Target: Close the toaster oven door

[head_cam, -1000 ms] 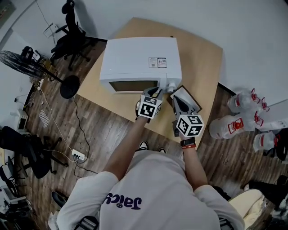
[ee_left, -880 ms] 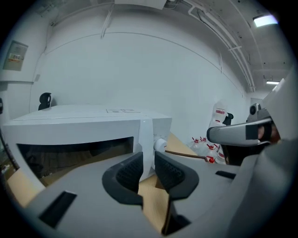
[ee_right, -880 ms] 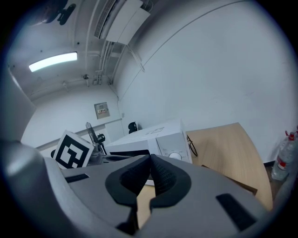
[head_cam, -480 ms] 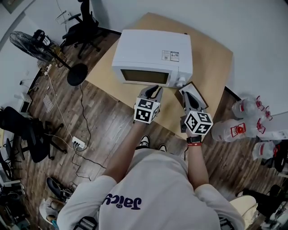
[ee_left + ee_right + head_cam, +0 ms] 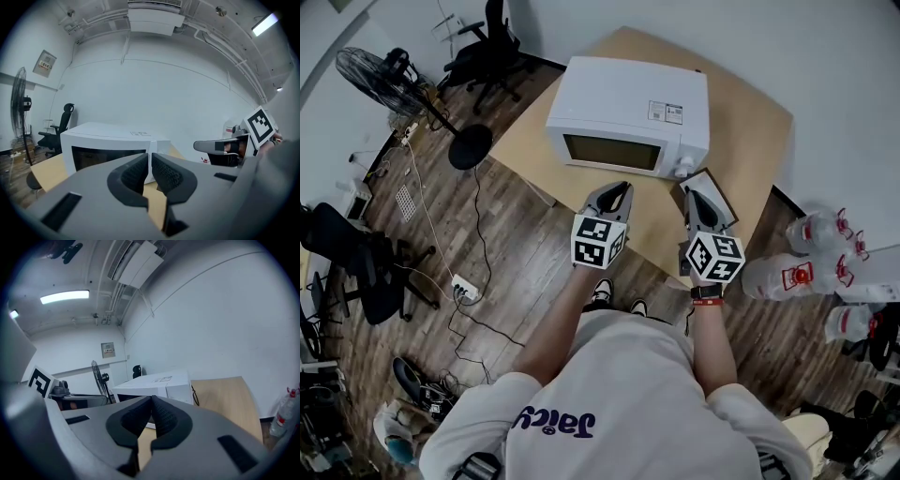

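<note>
Toaster oven point(image 5: 630, 111) is sitting on the desk point(image 5: 748, 141), its door point(image 5: 612, 152) lying shut. Left gripper point(image 5: 618, 189) is hovering in front of it, its fingers having just been closing to a narrow slit with nothing between them. Right gripper point(image 5: 691, 197) is hovering alongside, fingers together, empty.

White T-shirt point(image 5: 623, 394) (dark lettering), red wristband point(image 5: 705, 302); grey left tool point(image 5: 621, 187), right tool point(image 5: 692, 195).

Smooth white toaster oven point(image 5: 628, 94), matt wooden table point(image 5: 752, 155).
</note>
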{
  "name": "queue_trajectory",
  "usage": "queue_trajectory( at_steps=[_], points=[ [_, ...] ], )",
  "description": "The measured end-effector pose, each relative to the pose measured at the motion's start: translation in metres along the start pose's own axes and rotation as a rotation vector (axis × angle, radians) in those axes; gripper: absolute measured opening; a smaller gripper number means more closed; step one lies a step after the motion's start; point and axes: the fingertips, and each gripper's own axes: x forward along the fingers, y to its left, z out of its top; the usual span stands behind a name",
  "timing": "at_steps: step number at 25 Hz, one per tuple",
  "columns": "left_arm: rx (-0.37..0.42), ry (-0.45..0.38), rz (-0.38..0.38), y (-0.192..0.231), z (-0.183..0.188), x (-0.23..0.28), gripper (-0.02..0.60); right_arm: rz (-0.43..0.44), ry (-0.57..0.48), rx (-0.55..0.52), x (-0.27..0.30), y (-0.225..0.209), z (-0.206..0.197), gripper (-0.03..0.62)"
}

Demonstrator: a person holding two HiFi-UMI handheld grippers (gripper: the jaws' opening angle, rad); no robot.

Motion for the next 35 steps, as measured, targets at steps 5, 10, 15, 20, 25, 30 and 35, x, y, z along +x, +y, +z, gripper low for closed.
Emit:
queue_trajectory(
  at_steps=[5, 10, 15, 20, 25, 30, 35],
  points=[
    [-0.035, -0.026, 0.021, -0.002, 0.0, -0.015, 0.029, -0.004, -0.007, -0.021, -0.009, 0.003, 0.002, 0.014],
    [-0.022, -0.053, 0.038, -0.006, 0.005, -0.022, 0.021, -0.039, -0.031, -0.042, -0.016, -0.001, 0.01, 0.014],
    [-0.004, -0.072, 0.042, -0.008, 0.011, -0.025, 0.02, -0.076, -0.066, -0.062, -0.019, -0.004, 0.019, 0.014],
    [0.001, -0.071, 0.058, -0.007, 0.01, -0.021, 0.02, -0.059, -0.06, -0.051, -0.014, -0.003, 0.018, 0.014],
    [0.014, -0.028, 0.041, -0.008, 0.003, -0.007, 0.02, -0.047, -0.044, -0.035, -0.009, -0.003, 0.014, 0.014],
    [0.025, 0.094, 0.041, -0.003, -0.02, 0.021, 0.02, -0.087, -0.037, -0.017, -0.009, -0.015, 0.01, 0.014],
    [-0.005, 0.13, -0.045, -0.002, -0.036, 0.056, 0.021, -0.132, -0.025, 0.002, -0.011, -0.028, 0.003, 0.014]
  ],
)
